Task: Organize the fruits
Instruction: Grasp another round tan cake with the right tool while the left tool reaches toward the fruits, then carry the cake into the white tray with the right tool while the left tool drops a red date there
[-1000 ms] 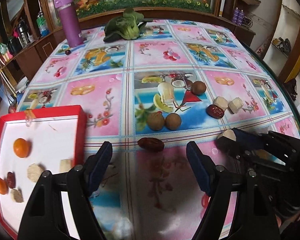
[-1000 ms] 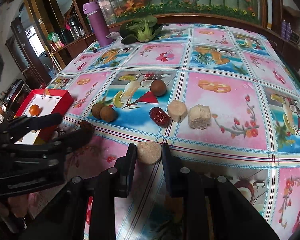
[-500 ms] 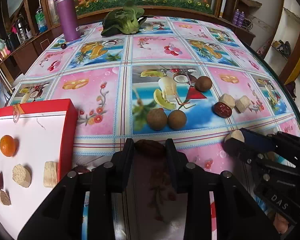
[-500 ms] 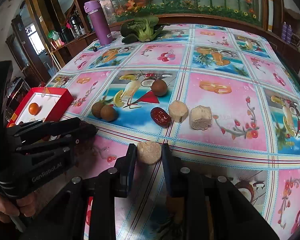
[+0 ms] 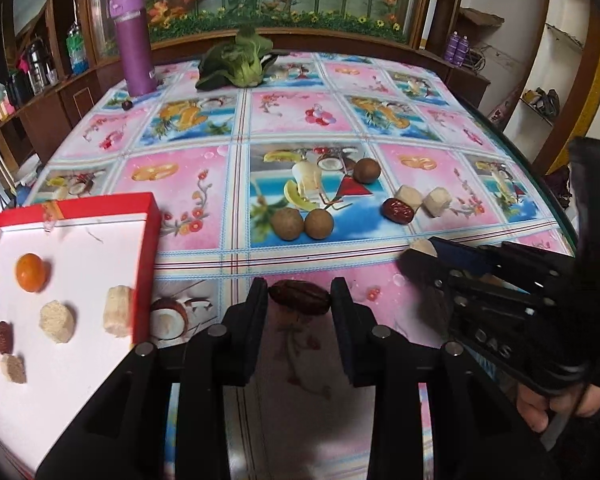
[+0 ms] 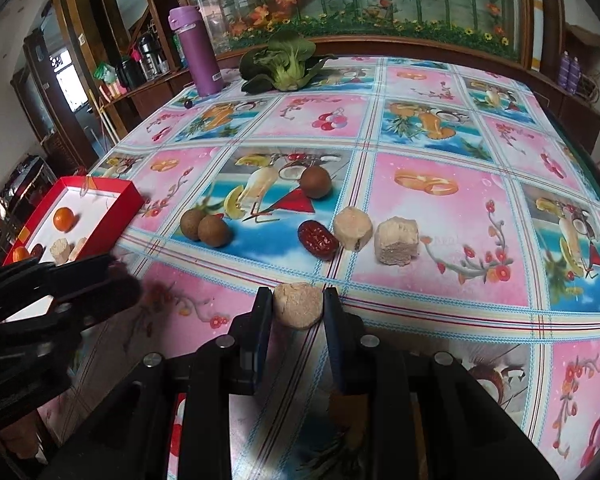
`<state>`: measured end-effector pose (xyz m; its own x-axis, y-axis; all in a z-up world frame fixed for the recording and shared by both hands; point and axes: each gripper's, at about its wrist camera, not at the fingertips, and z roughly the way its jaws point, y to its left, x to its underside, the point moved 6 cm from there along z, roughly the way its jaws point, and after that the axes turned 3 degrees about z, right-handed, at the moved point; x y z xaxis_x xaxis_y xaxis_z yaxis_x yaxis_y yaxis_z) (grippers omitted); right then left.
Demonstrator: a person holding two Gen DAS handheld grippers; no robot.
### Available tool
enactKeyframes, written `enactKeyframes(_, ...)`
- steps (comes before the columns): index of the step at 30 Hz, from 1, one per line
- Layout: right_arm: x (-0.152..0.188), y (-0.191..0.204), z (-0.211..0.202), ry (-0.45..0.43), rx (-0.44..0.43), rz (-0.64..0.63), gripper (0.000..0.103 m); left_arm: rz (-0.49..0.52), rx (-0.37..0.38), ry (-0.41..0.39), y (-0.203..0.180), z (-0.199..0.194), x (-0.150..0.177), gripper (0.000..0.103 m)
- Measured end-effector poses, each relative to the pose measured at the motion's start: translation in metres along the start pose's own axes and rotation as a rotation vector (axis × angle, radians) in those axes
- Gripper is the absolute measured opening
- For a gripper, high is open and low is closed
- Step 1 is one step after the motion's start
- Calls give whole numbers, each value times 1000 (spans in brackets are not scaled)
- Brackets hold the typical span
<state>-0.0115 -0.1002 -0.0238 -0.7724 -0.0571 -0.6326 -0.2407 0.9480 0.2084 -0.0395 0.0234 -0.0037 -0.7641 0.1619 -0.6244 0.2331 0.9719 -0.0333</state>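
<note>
Behind the table we saw a glass-fronted wooden cabinet of plants; on the glossy fruit-print tablecloth [image 5: 188, 200] stood a tall purple flask [image 5: 134, 42] and a leafy green cabbage [image 5: 236, 64]. At the left we found the shallow red-walled white tray [image 5: 150, 236], which held two small oranges [image 5: 31, 272], a dark red date [image 5: 5, 336] and three pale beige chunks [image 5: 58, 322]. Our left gripper [image 5: 299, 298] pinched a wrinkled brown date [image 5: 299, 298] just right of the tray. Beyond it lay three round brown fruits [image 5: 287, 223], another red date [image 5: 398, 211] and two pale cubes [image 5: 436, 200]. Our right gripper [image 6: 298, 306] clamped a rounded beige chunk [image 6: 298, 306], near the table's front edge.
</note>
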Motion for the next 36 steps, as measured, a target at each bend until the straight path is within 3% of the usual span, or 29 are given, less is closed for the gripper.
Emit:
enactKeyframes(6, -7, 3, -12, -78, -43, 33, 24, 13, 5, -76, -1, -35, -2, 34)
enactKeyframes(9, -10, 13, -10, -67, -57, 46, 24, 4, -1, -125, 7, -56, -3, 34)
enactKeyframes(12, -17, 44, -9, -43, -125, 45, 24, -26, -26, -177, 26, -79, -5, 34)
enactKeyframes(18, -41, 134, -2, -10, -246, -51, 24, -125, -176, -257, 98, -117, -1, 34)
enactKeyframes(21, -48, 170, 7, 20, -280, -70, 24, -189, -256, -255, 141, -122, 9, 34)
enactKeyframes(28, -41, 219, 44, 141, -231, -125, 24, -287, -397, -173, 207, -105, 31, 34)
enactKeyframes(31, -40, 226, 58, 183, -198, -112, 24, -322, -416, -102, 227, -87, 39, 35)
enactKeyframes(36, -35, 232, 75, 232, -168, -86, 24, -330, -434, -51, 235, -71, 40, 35)
